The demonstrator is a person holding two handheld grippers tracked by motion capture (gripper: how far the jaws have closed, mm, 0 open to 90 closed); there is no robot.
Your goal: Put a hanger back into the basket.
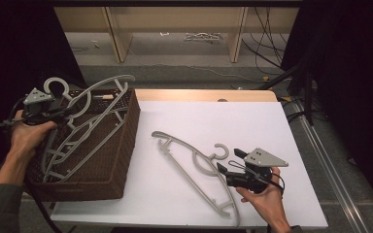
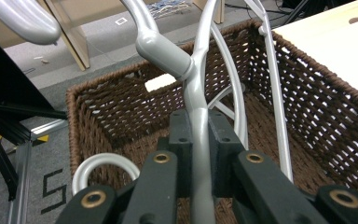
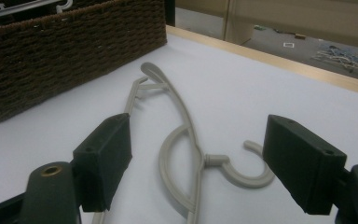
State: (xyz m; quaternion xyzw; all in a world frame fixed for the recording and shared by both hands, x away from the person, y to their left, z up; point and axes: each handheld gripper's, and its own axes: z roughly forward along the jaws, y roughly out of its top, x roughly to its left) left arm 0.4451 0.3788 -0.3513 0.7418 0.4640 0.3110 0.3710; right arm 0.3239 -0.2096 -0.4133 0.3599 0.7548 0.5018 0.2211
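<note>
Overhanging basket [image 1: 126,145] rim, hanger [image 1: 85,97]

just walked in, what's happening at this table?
A person is putting grey plastic hangers into a brown wicker basket. The left tongs are shut on one grey plastic hanger, holding it over the basket, where another hanger already lies. The right tongs are open, just above a third grey hanger lying flat on the white table, jaws either side of its hook end, not yet gripping.
</note>
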